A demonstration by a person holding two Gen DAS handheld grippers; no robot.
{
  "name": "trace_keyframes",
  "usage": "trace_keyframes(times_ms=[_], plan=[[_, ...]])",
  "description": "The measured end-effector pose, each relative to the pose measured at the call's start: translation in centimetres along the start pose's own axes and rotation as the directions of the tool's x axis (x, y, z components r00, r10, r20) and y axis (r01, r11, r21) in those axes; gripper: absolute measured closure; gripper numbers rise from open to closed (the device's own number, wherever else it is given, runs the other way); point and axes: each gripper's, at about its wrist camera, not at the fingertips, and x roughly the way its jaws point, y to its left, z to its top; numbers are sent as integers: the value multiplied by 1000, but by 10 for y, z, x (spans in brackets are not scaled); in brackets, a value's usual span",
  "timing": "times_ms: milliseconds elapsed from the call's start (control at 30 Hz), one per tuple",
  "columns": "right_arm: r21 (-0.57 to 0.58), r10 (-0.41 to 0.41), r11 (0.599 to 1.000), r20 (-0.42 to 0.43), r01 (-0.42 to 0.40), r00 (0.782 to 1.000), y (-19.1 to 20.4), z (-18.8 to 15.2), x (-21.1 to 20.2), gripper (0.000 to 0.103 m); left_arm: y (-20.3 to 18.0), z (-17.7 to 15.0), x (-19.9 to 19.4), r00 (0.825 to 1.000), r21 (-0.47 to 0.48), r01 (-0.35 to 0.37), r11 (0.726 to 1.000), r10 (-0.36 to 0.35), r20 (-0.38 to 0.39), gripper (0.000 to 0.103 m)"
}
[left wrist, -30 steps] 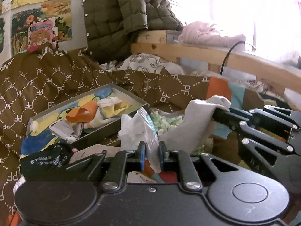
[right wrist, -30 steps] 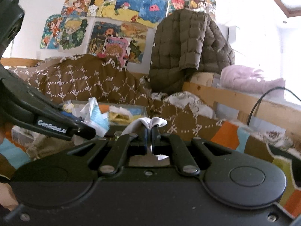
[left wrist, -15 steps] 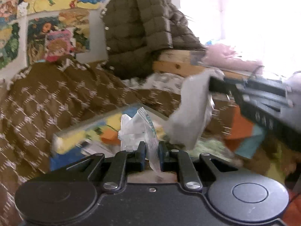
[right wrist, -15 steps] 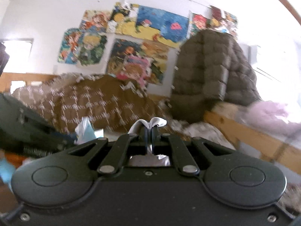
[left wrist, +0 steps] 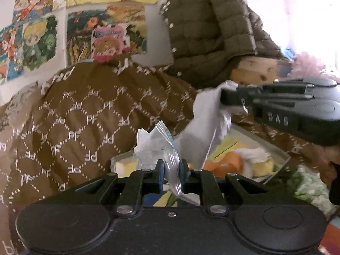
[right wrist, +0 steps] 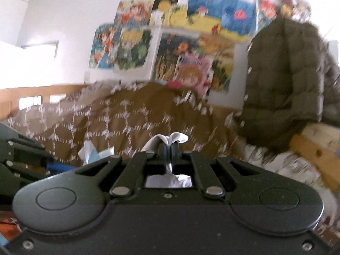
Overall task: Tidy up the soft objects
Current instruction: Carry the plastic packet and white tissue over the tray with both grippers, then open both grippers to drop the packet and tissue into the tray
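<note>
My left gripper (left wrist: 171,171) is shut on a crinkled clear plastic bag (left wrist: 156,146) and holds it up in the air. My right gripper (right wrist: 169,146) is shut on a white-grey cloth (right wrist: 171,138); in the left wrist view the right gripper (left wrist: 223,96) comes in from the right with the cloth (left wrist: 204,123) hanging down from its tips over a shallow box (left wrist: 263,146) of colourful soft items (left wrist: 230,162).
A brown patterned blanket (left wrist: 85,114) covers the bed behind. An olive quilted jacket (left wrist: 212,29) hangs over a wooden bed rail (left wrist: 259,70). A bag of green-white foam bits (left wrist: 308,182) lies at right. Posters (right wrist: 170,42) cover the wall.
Both grippers have lifted and tilted upward with their loads. The box now sits lower and further right in the left wrist view; the cloth hangs over it.
</note>
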Motion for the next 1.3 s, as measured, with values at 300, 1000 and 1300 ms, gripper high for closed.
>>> trace_keyframes(times_ms=[300, 1000, 1300], plan=[[45, 35, 999, -242, -25, 970, -5, -48, 42, 103, 16, -25, 45, 994, -64, 0, 998, -7, -106, 88], [8, -24, 1000, -275, 28, 961, -18, -62, 9, 58, 3, -34, 57, 986, -71, 42, 997, -53, -160, 57], [7, -61, 998, -148, 63, 987, -18, -35, -49, 13, 8, -32, 18, 996, -138, -8, 990, -4, -87, 32]])
